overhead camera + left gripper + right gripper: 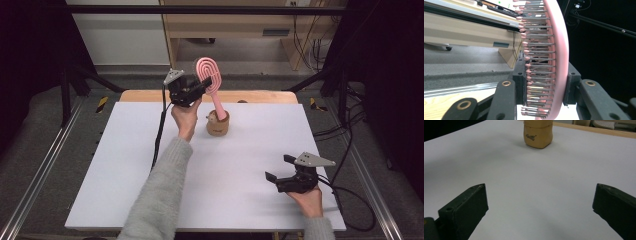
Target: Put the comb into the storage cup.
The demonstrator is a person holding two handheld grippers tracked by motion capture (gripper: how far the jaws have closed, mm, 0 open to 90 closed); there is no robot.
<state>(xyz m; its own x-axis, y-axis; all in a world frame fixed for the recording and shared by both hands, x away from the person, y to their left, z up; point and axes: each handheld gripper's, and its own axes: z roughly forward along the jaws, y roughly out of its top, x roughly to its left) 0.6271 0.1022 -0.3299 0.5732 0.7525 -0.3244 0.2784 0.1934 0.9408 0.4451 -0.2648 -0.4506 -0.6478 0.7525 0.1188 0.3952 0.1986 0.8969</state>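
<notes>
high view: 1 pink hairbrush (212, 82) stands tilted in the upper middle of the frame, its oval head up and its handle running down into 1 tan holder (218, 125) that sits on the white table (150, 190) just right of the person's left hand. the left gripper (201, 88), held up by that hand at upper centre-left, has its 2 black jaws clamped on the lower part of the brush head. 1 grey-sleeved forearm (160, 190) comes up from the bottom edge toward it, and 1 black cable (160, 130) hangs from the gripper down to the table. the right gripper (278, 168) rests in the lower right of the frame, well apart from the brush and holder, with its 2 jaws standing apart and nothing between them; 1 grey three-cornered plate (312, 160) sits on top of it.

left gripper view: the hairbrush (560, 50) runs up the middle of the frame, seen edge-on, its many pink-tipped bristles pointing to the left. 1 jaw pad presses the bristle side and 1 presses the smooth pink back, at lower centre.

right gripper view: the 2 jaws sit wide apart at the lower left and lower right corners over bare white table (536, 195). the holder (538, 133) stands at the top centre, with small dark lettering on its side.
</notes>
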